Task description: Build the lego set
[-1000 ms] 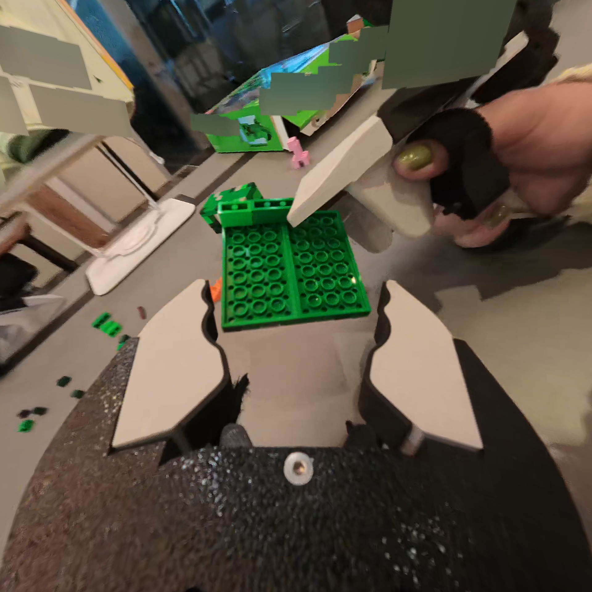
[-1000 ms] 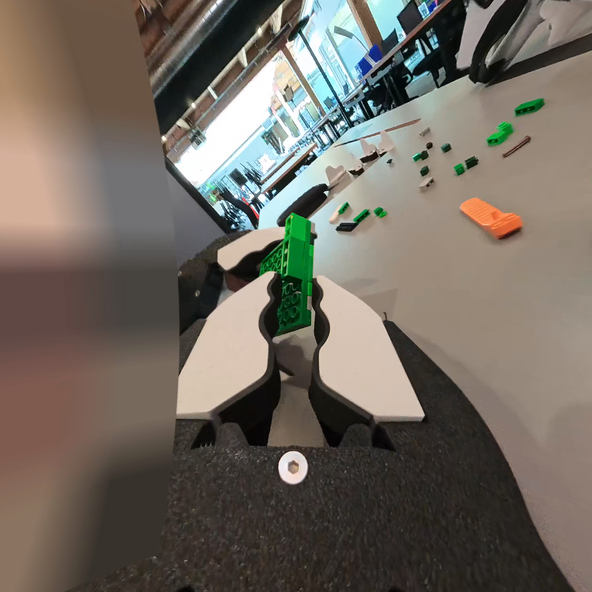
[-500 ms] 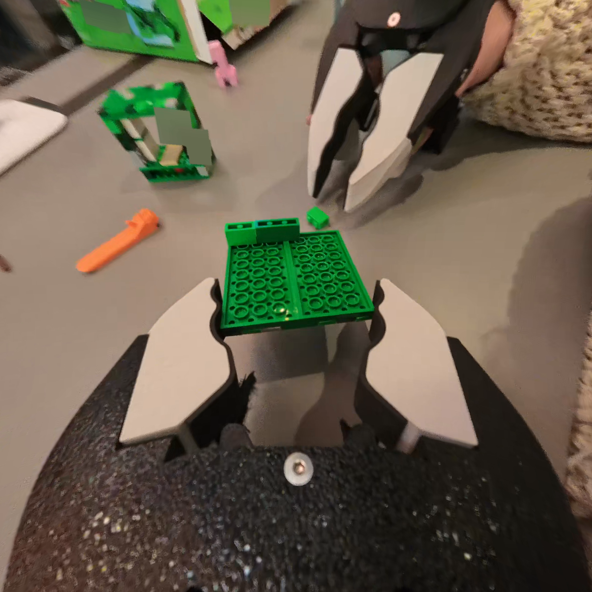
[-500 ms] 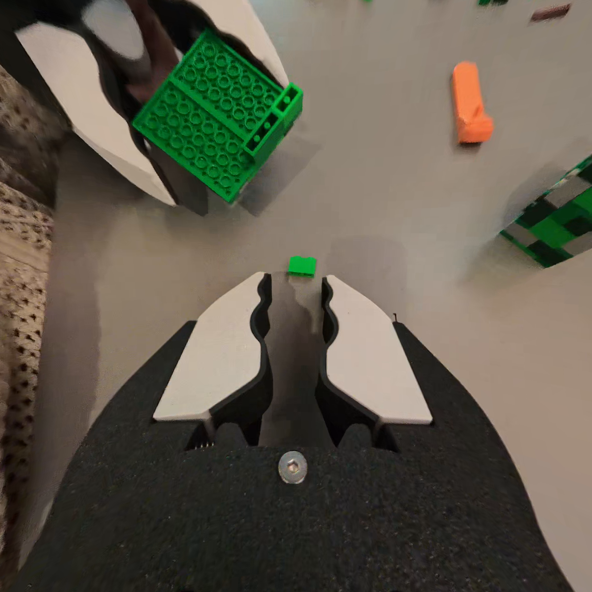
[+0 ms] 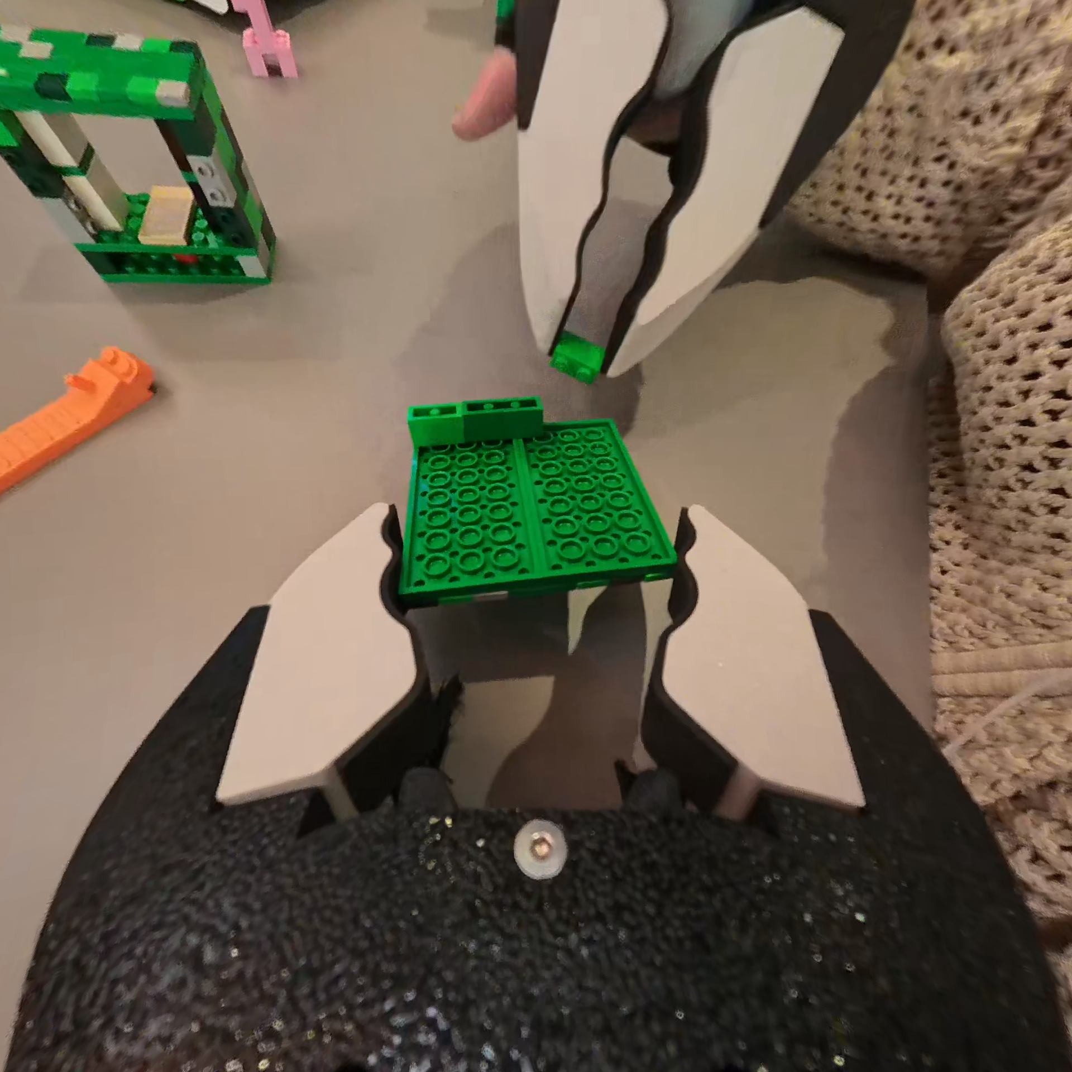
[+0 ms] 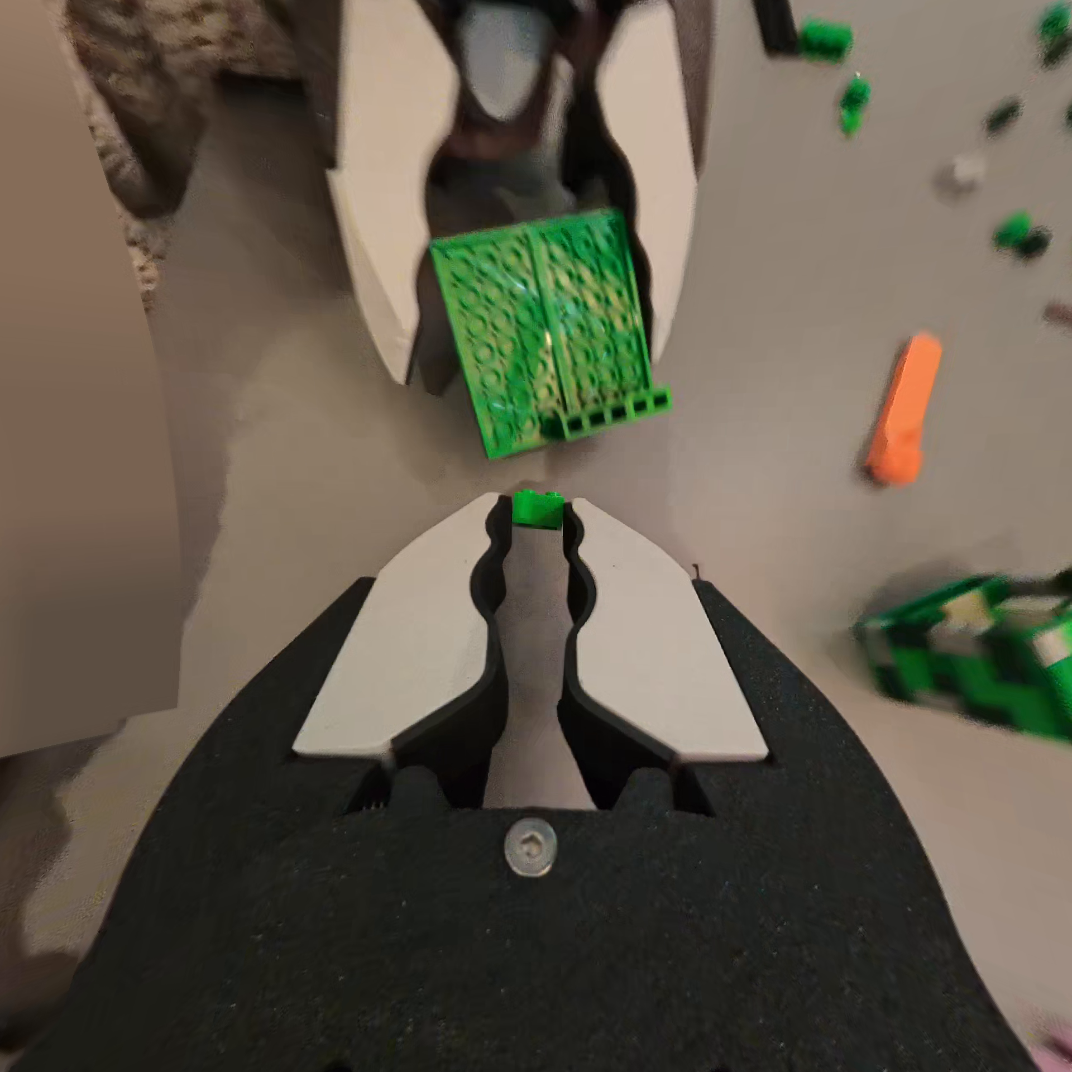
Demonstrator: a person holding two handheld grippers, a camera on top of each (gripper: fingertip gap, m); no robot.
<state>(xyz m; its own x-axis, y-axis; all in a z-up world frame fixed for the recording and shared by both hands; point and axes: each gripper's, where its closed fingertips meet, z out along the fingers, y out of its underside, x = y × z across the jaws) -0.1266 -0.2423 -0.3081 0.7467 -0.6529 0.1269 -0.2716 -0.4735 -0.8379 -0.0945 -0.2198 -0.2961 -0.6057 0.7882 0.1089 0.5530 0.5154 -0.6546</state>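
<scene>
My left gripper [image 5: 538, 522] is shut on a green studded plate [image 5: 536, 504] made of two joined halves, with a short row of green bricks [image 5: 475, 420] on its far edge. It holds the plate above the grey table. My right gripper [image 6: 536, 507] is shut on a small green brick [image 6: 538, 509] at its fingertips, low over the table just beyond the plate's far edge. The left wrist view shows the small brick [image 5: 574, 359] between the right gripper's tips. The right wrist view shows the plate [image 6: 551, 325], blurred, in the left gripper.
A green frame-shaped build [image 5: 133, 162] stands at the far left; it also shows in the right wrist view [image 6: 974, 655]. An orange brick separator [image 5: 69, 412] lies on the table [image 5: 290, 359]. A pink figure [image 5: 267, 46] lies beyond. Loose green pieces [image 6: 1015, 232] are scattered. A knitted sleeve [image 5: 986, 406] is at right. Across from one pair of fingers to the other is roughly 5 cm. My left gripper's tips are some 12 cm from the orange brick separator [image 5: 69, 412]. My right wrist view [image 6: 903, 418] looks at it from another angle.
My right gripper let go of the plate, swung down to the small green brick on the table and closed on it. My left gripper kept hold of the plate.
</scene>
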